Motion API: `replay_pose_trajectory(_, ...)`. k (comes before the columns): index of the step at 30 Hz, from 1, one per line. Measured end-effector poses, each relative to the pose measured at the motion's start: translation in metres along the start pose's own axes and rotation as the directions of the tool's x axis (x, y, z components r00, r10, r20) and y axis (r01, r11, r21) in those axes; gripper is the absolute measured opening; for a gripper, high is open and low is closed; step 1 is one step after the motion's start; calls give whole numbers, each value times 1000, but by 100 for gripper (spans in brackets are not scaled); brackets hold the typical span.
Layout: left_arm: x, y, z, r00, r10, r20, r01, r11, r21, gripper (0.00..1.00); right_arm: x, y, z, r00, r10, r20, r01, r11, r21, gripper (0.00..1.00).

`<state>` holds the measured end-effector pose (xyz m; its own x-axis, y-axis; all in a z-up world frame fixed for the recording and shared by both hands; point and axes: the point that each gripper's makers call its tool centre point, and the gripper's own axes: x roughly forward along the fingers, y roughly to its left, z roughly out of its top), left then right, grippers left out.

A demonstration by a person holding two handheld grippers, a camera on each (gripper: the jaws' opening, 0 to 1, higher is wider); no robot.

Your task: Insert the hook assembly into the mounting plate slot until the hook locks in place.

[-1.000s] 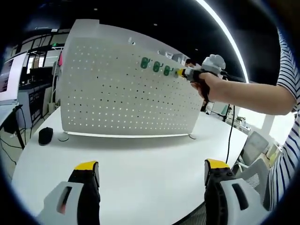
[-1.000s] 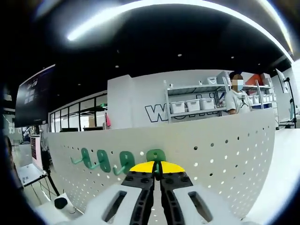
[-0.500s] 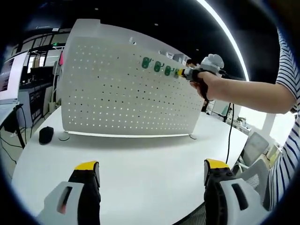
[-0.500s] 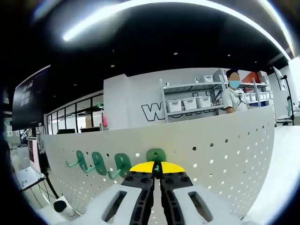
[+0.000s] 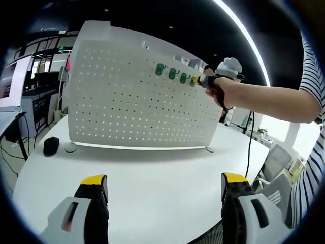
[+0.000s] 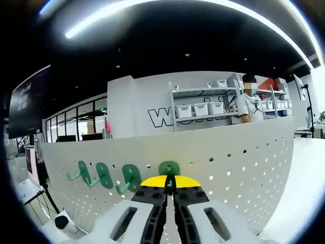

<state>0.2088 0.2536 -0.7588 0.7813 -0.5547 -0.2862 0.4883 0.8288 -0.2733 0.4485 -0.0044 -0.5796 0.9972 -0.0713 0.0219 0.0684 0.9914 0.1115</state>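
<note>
Little has shifted since a second ago — the right gripper (image 6: 170, 184) stays pinched on the green hook (image 6: 169, 168) against the white pegboard (image 6: 238, 157), apparently seated in a hole. Three more hooks (image 6: 104, 174) hang left of it. Left gripper (image 5: 162, 190) hovers spread wide over the white table (image 5: 152, 173).

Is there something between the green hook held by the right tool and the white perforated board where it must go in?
Nothing visible does. The right tool is shut on the green plastic hook, which already sits against the white perforated mounting board, beside three green hooks already mounted. Whether it has locked cannot be told.
</note>
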Motion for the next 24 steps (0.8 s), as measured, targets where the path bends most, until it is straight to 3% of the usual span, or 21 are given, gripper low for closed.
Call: replay_pose_trajectory(24,-1,0,1,1000,-1,4,1,1000,-1,96,-1,-2,0,1000,-13,-15,12,998,-59,1)
